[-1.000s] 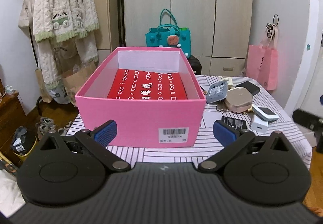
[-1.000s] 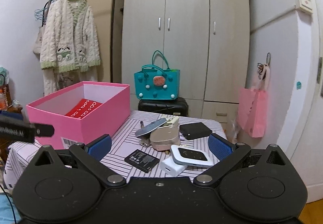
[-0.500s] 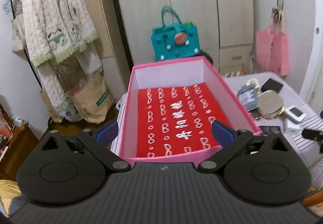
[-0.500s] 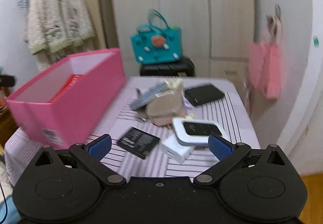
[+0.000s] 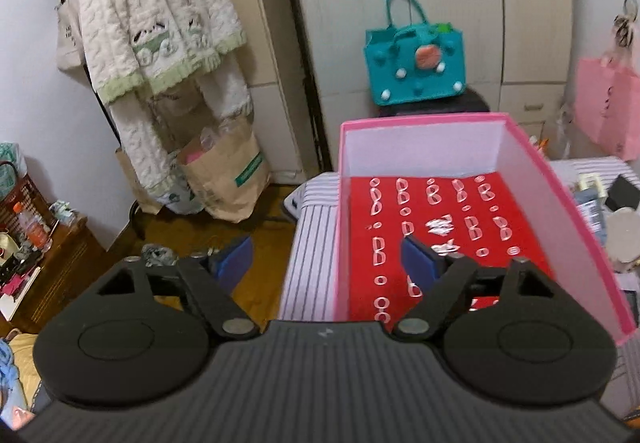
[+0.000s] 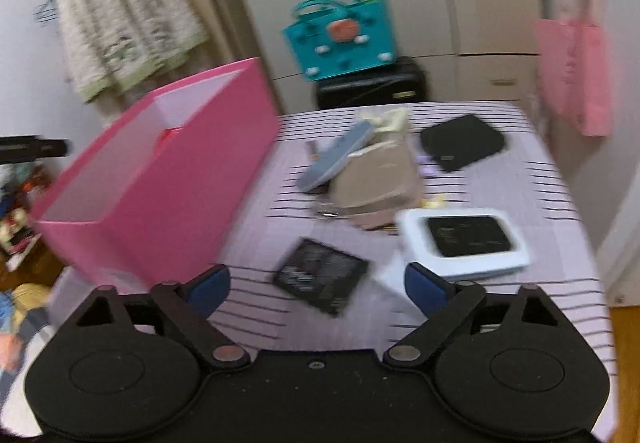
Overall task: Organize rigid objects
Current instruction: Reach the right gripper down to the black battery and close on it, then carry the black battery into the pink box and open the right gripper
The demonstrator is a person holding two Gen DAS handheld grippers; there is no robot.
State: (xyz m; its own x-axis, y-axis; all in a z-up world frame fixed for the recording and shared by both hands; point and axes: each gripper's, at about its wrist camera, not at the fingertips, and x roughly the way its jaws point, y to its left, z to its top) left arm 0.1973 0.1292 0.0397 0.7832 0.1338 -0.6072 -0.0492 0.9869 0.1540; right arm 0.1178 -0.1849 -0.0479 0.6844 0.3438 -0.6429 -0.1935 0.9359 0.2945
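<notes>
The left gripper (image 5: 326, 261) has swung toward the left wall of the pink box (image 5: 560, 211); its jaws have just been closing and straddle that wall, one blue pad outside and one inside, not yet pressing. That looks like a bid to steady the box.

The right gripper (image 6: 316, 285) has dipped toward the striped table (image 6: 552, 179), jaws narrowing slightly, wide and empty. Just ahead lie a black battery (image 6: 320, 277) and a white router (image 6: 464, 243); beyond, a beige case (image 6: 376, 183) and a black wallet (image 6: 462, 141).

White characters on the box's red lining (image 5: 472, 219) are too blurred to read.
</notes>
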